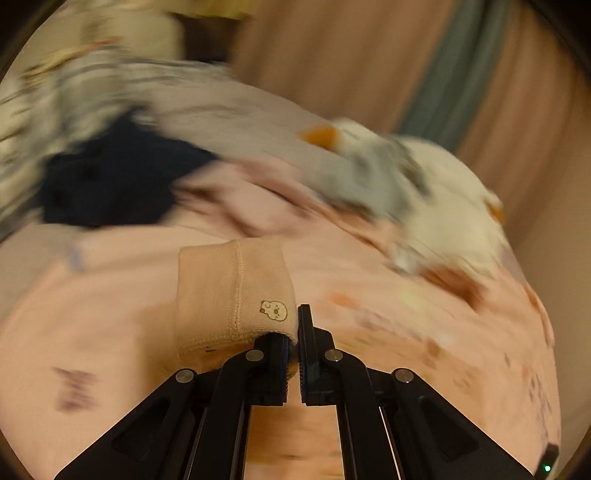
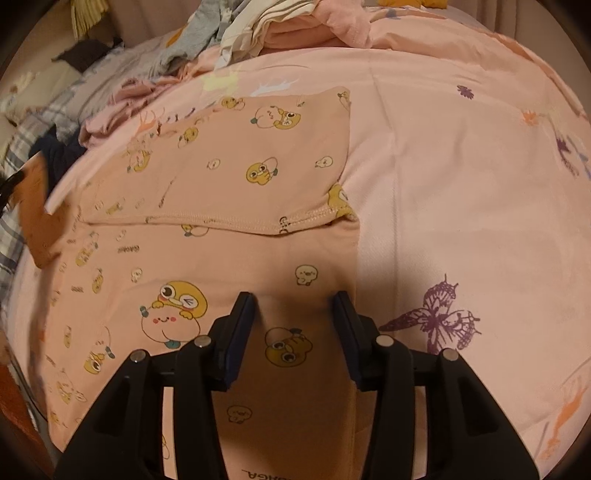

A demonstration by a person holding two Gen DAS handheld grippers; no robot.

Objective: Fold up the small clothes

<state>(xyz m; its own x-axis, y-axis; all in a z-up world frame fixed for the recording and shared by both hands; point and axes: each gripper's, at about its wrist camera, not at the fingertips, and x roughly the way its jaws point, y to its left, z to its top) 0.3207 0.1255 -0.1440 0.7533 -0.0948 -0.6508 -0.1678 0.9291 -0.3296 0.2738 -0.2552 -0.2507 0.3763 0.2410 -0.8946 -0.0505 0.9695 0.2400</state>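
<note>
A: Left wrist view: the cuff (image 1: 232,291) of the peach garment sits pinched between the clenched fingers of the left gripper (image 1: 294,345), lifted over the pink bedsheet (image 1: 424,332).

B: And the garment's body (image 2: 229,177) lies flat on the bed, partly folded, with the right gripper (image 2: 293,332) released above its near part, nothing between its fingers.

A: Risk?

B: Only a thin edge looks clamped, so I judge the cuff could slip free. Nothing pins the body either; a pull may drag it and undo the fold. The clothes pile (image 2: 258,26) lies far off.
</note>
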